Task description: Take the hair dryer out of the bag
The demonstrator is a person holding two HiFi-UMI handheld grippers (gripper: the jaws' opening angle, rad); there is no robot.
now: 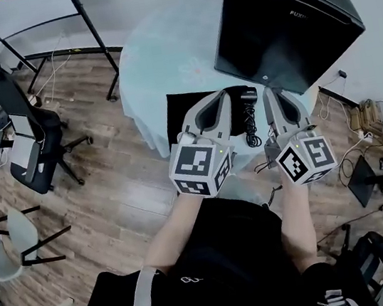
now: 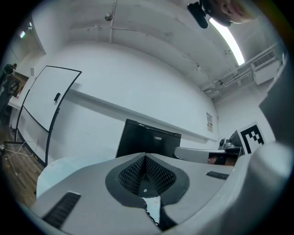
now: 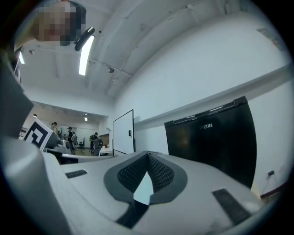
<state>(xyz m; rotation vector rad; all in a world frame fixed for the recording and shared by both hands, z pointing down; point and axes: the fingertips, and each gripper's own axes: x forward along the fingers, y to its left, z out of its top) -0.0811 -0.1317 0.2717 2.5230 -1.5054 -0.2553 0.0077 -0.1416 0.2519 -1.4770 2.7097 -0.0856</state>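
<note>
The black hair dryer (image 1: 249,111) lies on the round table with its coiled cord trailing toward the near edge. Just left of it a flat black bag (image 1: 180,114) rests on the pale cloth. Both grippers are raised level above the table's near edge, side by side. My left gripper (image 1: 223,96) is shut and holds nothing; in its own view the pads (image 2: 145,157) meet. My right gripper (image 1: 273,92) is also shut and empty, its tips (image 3: 148,154) closed. The hair dryer shows between the two grippers, apart from both.
A tall black cabinet (image 1: 284,19) stands behind the table (image 1: 154,54) at the right. Office chairs (image 1: 26,131) stand on the wood floor at the left, cables and boxes (image 1: 370,120) at the right. A whiteboard (image 2: 46,108) stands by the wall.
</note>
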